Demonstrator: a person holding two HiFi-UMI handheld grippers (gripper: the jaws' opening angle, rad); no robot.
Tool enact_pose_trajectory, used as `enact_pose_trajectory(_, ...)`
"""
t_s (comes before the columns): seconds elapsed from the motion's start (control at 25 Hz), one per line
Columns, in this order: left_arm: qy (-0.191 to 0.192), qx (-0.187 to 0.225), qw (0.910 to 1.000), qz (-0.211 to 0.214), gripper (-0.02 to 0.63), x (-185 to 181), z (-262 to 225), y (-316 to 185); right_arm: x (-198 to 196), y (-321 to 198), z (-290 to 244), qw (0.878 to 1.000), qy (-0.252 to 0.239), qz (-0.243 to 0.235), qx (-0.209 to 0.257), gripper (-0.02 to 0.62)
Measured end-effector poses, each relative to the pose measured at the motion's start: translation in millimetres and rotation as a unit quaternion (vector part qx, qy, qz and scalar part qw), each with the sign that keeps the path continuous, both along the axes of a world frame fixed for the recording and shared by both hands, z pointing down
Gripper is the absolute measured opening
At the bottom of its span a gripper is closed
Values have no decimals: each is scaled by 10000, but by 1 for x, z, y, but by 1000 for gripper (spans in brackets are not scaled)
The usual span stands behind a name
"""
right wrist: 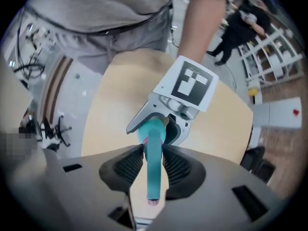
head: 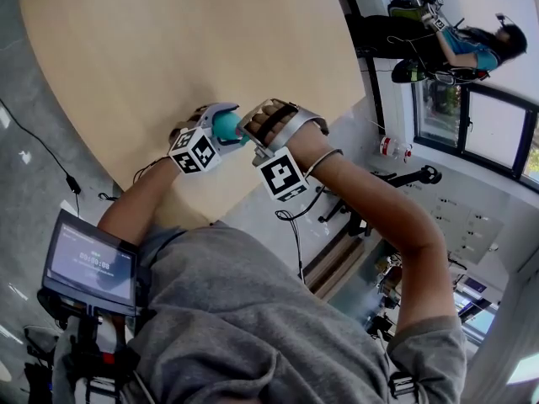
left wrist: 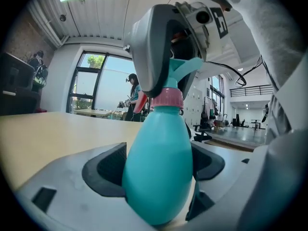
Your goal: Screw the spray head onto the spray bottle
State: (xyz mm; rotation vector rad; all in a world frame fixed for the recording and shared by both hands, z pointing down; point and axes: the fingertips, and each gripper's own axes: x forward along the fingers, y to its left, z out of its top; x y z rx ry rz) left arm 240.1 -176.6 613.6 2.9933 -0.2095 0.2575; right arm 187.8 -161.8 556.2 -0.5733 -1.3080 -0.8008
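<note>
The teal spray bottle [left wrist: 155,153] is clamped round its belly by the left gripper [left wrist: 159,177], whose jaws are held moderately apart by it. The teal spray head [right wrist: 153,182], seated on the pink collar [left wrist: 167,98], is pinched narrowly by the right gripper [right wrist: 153,163]. Both are held over the wooden table's [head: 168,49] near edge, and the bottle's long axis is pointed away from the left jaws, neck toward the right gripper.

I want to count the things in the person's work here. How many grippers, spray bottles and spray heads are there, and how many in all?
Grippers: 2 (left gripper, right gripper)
Spray bottle: 1, teal, between the left jaws
Spray head: 1, between the right jaws
Total: 4
</note>
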Motion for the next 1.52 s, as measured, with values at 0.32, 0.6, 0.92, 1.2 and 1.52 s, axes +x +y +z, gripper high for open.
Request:
enact_pose_trajectory(0.32, -29, 20, 10000, 48, 373, 1, 0, -1, 0, -4, 7, 9531, -6, 2997, -416, 127)
enact_pose_trajectory(0.6, -208, -6, 9852, -1704, 373, -6, -4, -18, 6, -16, 1, 4785, -2433, 8437, -106, 127)
enact_pose_trajectory(0.92, -201, -245, 9800, -1966, 373, -3, -5, -21, -2, -10, -5, 4818, -2610, 8363, -199, 215)
enact_pose_trajectory(1.2, 31, -104, 9967, -804, 374, 7, -8, -10, -23, -15, -96, 6981, -2844, 6477, -1107, 264)
enact_pose_trajectory(1.52, 93, -165, 9982, 575, 376, 4, -7, 2, 5, -10, -44, 9956, -754, -290, -480, 262)
